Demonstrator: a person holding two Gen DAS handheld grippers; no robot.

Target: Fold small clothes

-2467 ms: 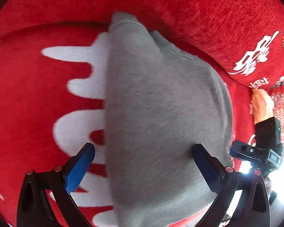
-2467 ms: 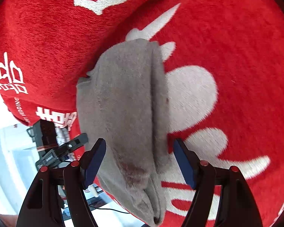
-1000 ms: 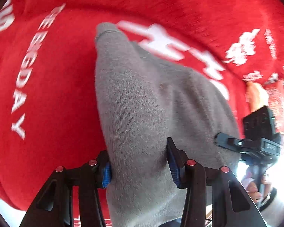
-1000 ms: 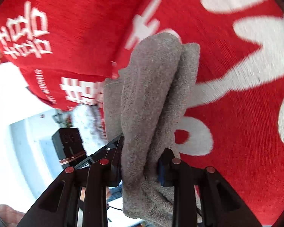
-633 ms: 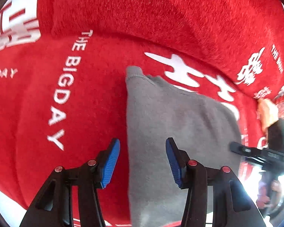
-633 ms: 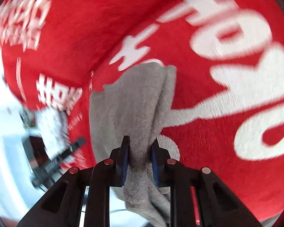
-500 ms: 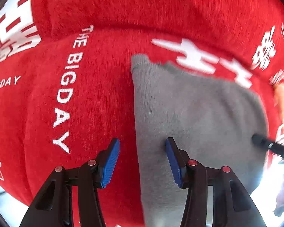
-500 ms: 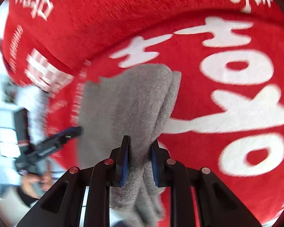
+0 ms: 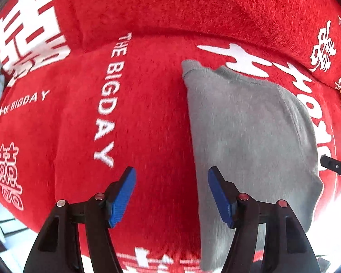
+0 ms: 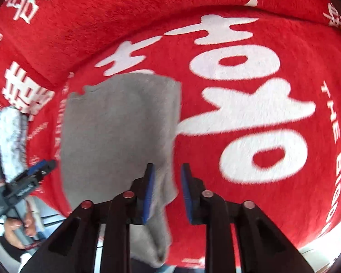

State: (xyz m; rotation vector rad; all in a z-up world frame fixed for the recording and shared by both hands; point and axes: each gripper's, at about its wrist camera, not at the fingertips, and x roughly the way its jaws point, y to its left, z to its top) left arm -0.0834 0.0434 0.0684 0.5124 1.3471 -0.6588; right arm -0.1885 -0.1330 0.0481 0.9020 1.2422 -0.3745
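Grey folded garment [image 9: 245, 136] is lying flat on the red lettered blanket [image 9: 147, 113]. We are widening our left gripper [image 9: 171, 195], empty, over the garment's 9 o'clock edge. Our right gripper [image 10: 167, 190] is narrowing, the 3 o'clock edge sitting between its pads, pinch uncertain.

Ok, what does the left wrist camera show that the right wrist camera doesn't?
Only the left wrist view: the left gripper up close, its jaws opening over the red blanket, just beside the grey garment and holding nothing. Only the right wrist view: the right gripper up close, jaws closing with the garment's edge between them, a white fluffy item, and a hand holding the other gripper. Both: the grey garment lying on the red blanket.
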